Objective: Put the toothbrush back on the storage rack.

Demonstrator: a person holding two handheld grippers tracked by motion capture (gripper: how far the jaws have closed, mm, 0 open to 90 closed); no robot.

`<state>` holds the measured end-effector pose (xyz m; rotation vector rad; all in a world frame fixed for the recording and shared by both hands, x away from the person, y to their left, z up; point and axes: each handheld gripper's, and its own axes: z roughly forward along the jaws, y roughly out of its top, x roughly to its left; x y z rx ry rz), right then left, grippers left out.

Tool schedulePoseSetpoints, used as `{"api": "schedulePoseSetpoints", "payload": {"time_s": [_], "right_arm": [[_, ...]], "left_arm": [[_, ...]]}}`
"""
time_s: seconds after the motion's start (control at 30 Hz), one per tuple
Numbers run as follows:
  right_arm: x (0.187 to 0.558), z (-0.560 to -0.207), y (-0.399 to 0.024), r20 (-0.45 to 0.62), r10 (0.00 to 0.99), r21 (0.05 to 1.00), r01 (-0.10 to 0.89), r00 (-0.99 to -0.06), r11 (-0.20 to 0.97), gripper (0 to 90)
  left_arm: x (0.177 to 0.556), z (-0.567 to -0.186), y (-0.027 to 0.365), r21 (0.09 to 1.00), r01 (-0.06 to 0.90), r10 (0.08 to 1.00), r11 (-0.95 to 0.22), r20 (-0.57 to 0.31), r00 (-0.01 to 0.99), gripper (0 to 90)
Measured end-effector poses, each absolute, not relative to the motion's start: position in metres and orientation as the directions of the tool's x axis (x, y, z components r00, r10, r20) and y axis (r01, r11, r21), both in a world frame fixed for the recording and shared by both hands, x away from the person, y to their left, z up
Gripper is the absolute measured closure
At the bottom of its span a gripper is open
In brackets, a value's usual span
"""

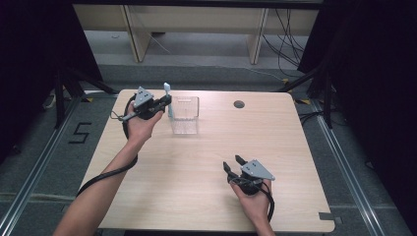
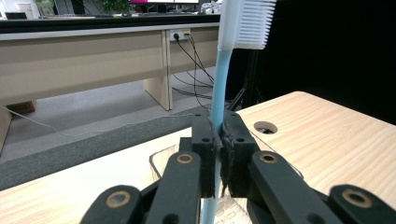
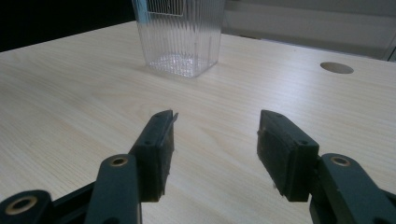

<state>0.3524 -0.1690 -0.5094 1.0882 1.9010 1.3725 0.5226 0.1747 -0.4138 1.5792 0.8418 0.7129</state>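
A light blue toothbrush point(image 2: 219, 84) with white bristles stands upright, pinched by its handle in my left gripper point(image 2: 217, 140), which is shut on it. In the high view the left gripper point(image 1: 166, 102) holds the toothbrush point(image 1: 168, 96) at the left rim of a clear ribbed plastic container point(image 1: 185, 115) near the table's far side. Its lower handle is hidden behind the jaws. My right gripper point(image 1: 233, 163) rests near the table's front right, open, with nothing between its jaws. In its own view the right gripper point(image 3: 215, 140) faces the container point(image 3: 180, 37) across bare wood.
The light wood table point(image 1: 196, 187) has a round cable hole point(image 1: 239, 104) at the far right of centre. Black cables trail from both grippers. Beyond the far edge are a wooden desk's legs point(image 1: 135, 34) and loose wires on the floor.
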Motion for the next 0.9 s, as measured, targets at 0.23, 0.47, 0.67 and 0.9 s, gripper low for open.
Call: {"api": "schedulePoseSetpoints", "payload": {"time_s": [0.23, 0.47, 0.67, 0.9], "right_arm": [[0.354, -0.510, -0.170, 0.012, 0.848, 0.948, 0.276, -0.529, 0.159, 46.9], [0.352, -0.511, -0.168, 0.040, 0.857, 0.943, 0.302, -0.514, 0.137, 46.8], [0.354, -0.510, -0.171, -0.007, 0.853, 0.944, 0.278, -0.521, 0.178, 46.8], [0.352, -0.511, -0.169, 0.027, 0.856, 0.939, 0.307, -0.517, 0.156, 46.7]], "left_arm": [[0.521, -0.418, 0.173, 0.980, 0.188, 0.839, -0.063, -0.050, 0.541, 84.8], [0.522, -0.424, 0.173, 0.977, 0.206, 0.840, -0.059, -0.062, 0.539, 84.7], [0.522, -0.425, 0.172, 0.976, 0.209, 0.838, -0.068, -0.058, 0.542, 84.7], [0.523, -0.429, 0.171, 0.973, 0.220, 0.840, -0.073, -0.059, 0.540, 84.8]]}}
